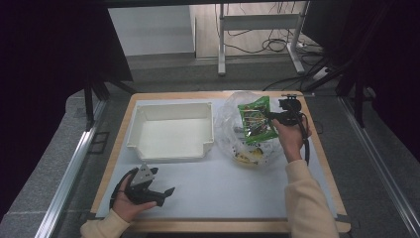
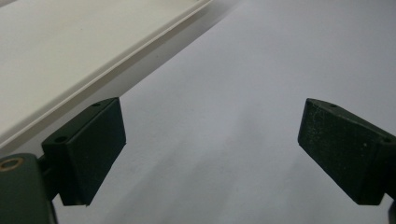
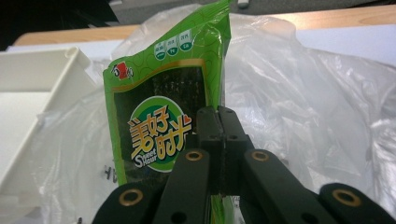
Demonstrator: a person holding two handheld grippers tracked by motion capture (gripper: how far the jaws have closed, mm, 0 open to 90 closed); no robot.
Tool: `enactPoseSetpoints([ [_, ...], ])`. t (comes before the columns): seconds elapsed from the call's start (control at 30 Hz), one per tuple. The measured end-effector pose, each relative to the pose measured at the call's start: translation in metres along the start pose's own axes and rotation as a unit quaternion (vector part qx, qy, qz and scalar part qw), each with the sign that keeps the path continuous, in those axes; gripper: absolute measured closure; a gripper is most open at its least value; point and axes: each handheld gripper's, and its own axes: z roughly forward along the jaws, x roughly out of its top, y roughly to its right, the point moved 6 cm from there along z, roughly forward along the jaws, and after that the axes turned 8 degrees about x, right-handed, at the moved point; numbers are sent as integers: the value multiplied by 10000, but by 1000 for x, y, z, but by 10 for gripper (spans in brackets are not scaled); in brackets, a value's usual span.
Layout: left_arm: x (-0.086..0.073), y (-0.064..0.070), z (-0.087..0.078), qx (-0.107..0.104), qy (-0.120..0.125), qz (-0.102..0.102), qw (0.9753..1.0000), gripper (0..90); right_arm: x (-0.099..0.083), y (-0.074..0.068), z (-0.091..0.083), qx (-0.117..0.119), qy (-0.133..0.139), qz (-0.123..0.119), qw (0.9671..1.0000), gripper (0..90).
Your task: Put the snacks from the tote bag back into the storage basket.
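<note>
The glossy green foil snack packet, printed with a dark seaweed panel and a round logo, is clamped at its right edge by the right tongs, whose jaws are pressed together on the thin film; in the high view the packet hangs upright at centre right of the frame, above the mouth of the crinkled, translucent plastic bag. An edge grip on the flat seal suits a limp, slippery pouch and keeps it hanging clear of the bag's soft folds, which suggests extraction from the bag. More packets lie dimly inside the bag, near its lower rim. Just left of the bag stands the white, rigid plastic bin, rectangular with a lowered front lip, empty, and the likely destination. The left tongs rest at lower left on the pale grey matte surface, jaws spread wide and holding nothing, near the bin's front wall.
</note>
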Motion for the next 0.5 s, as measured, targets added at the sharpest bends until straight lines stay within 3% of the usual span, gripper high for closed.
enactPoseSetpoints([
  [0.3,0,0,-1,26,4,-18,10000,78,5,0,-12,228,296,114,9992,897],
  [0.5,0,-1,-1,55,-25,-34,10000,78,8,-3,-19,347,426,67,9985,898],
])
